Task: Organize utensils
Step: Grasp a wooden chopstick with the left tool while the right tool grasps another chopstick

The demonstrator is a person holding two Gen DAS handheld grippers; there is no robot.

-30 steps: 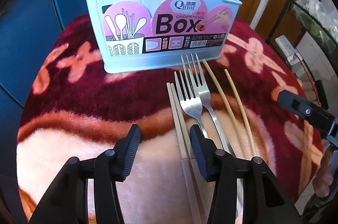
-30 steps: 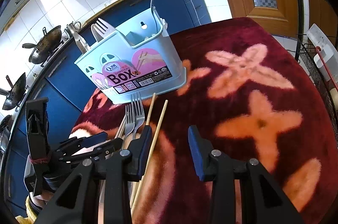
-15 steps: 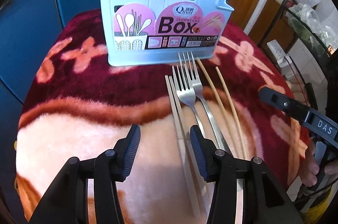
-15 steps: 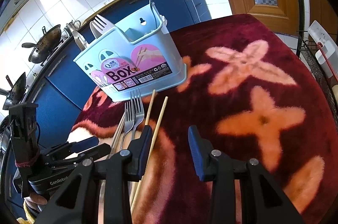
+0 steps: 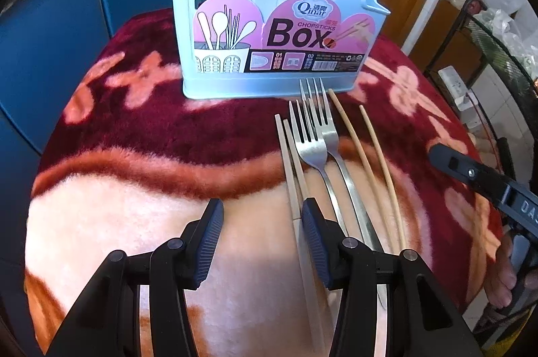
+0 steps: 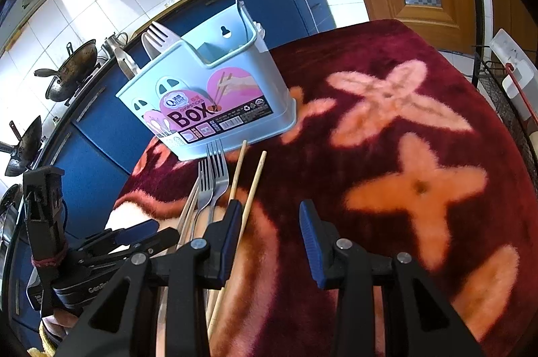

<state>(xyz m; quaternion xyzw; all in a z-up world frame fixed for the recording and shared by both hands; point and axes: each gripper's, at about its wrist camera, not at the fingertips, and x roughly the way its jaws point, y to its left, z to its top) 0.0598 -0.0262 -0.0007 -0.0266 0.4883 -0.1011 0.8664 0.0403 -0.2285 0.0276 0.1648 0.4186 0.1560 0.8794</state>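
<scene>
Looking down my left gripper (image 5: 260, 236), I see its jaws parted over the pink patch of the red floral blanket (image 5: 134, 135), nothing between them. The pale chopsticks (image 5: 291, 162) run just beside its right finger. Next to them lie two steel forks (image 5: 314, 135) side by side, tines toward the blue chopsticks box (image 5: 269, 3), the farther fork nearly touching its base. Two bamboo chopsticks (image 5: 366, 148) lie to the right of the forks. My right gripper (image 6: 270, 230) hangs released too, empty, with one bamboo chopstick passing under its left finger. The box already holds a white plastic fork (image 6: 158, 37) and other utensils.
</scene>
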